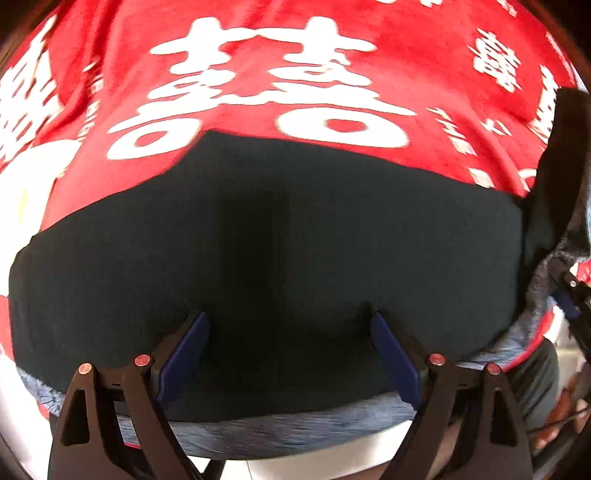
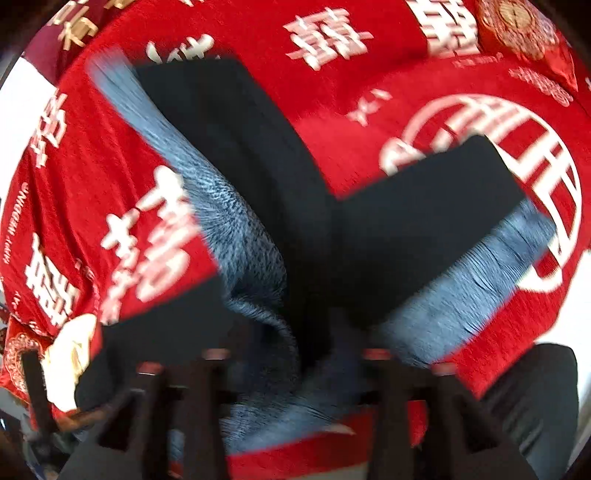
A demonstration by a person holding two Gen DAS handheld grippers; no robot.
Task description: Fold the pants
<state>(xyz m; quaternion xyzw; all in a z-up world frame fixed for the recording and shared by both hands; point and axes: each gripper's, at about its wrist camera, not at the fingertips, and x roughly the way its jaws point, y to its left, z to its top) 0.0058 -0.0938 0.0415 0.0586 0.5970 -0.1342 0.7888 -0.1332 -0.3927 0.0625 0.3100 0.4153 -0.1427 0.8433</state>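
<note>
The black pants (image 1: 288, 240) with a grey-blue heathered waistband (image 1: 288, 424) lie on a red cloth with white characters (image 1: 280, 85). My left gripper (image 1: 290, 325) hovers over the pants near the waistband, its blue-padded jaws wide apart with nothing between them. In the right wrist view the pants (image 2: 258, 155) are bunched, and a fold of black cloth and grey-blue band (image 2: 461, 273) rises up to my right gripper (image 2: 295, 354). That view is blurred by motion, and the jaws look apart with cloth lying between them.
The red cloth (image 2: 369, 140) covers the whole work surface. A red embroidered item (image 2: 517, 26) lies at the far right corner. The white floor (image 2: 22, 110) shows beyond the cloth edge. A person's dark trouser leg (image 2: 535, 406) is at the lower right.
</note>
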